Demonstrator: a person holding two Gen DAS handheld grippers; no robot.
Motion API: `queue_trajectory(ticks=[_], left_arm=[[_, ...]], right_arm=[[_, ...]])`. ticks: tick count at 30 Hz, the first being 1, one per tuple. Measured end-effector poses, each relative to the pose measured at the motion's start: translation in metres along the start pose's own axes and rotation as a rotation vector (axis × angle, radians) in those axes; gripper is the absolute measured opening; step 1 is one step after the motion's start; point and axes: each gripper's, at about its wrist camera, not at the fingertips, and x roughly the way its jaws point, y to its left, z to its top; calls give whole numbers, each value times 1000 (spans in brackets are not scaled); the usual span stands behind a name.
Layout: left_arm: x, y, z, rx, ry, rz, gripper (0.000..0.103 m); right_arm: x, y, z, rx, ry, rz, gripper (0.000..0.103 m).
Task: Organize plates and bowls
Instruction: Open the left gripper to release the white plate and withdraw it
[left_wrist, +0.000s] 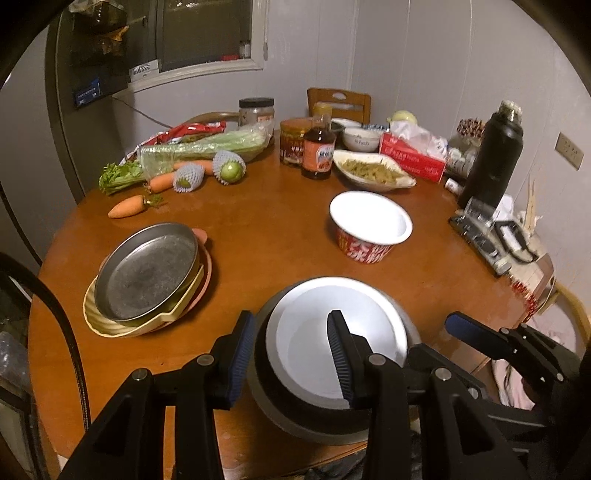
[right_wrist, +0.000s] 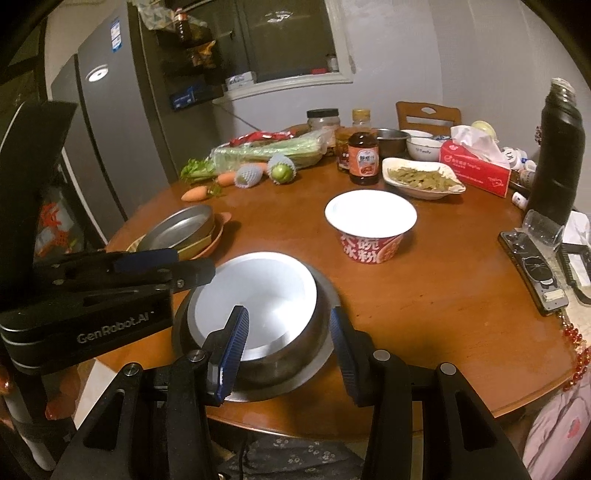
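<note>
A steel bowl with a white bowl nested inside (left_wrist: 332, 354) (right_wrist: 258, 314) sits at the table's near edge. My left gripper (left_wrist: 288, 362) is open and straddles the bowl's left rim, one finger outside, one inside. My right gripper (right_wrist: 288, 350) is open and straddles the bowl's right rim; it also shows in the left wrist view (left_wrist: 480, 336). A red paper bowl (left_wrist: 369, 229) (right_wrist: 370, 225) stands beyond, upright. A stack of a steel plate on cream and pink plates (left_wrist: 147, 273) (right_wrist: 184, 232) lies at the left.
At the back of the round wooden table (left_wrist: 258, 221) lie carrots (left_wrist: 127, 207), celery, netted fruit, sauce bottles (left_wrist: 317, 147), a dish of food (left_wrist: 373, 171), a tissue box (left_wrist: 413, 155), a black flask (left_wrist: 491, 155) and phones (right_wrist: 535, 273) at the right edge.
</note>
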Motion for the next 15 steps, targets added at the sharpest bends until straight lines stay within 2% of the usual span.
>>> queue_trajectory(ticks=[15], left_arm=[[9,-11,22,33,-27,-37,46]], right_arm=[[1,-34,9,90,-33,-79,47]])
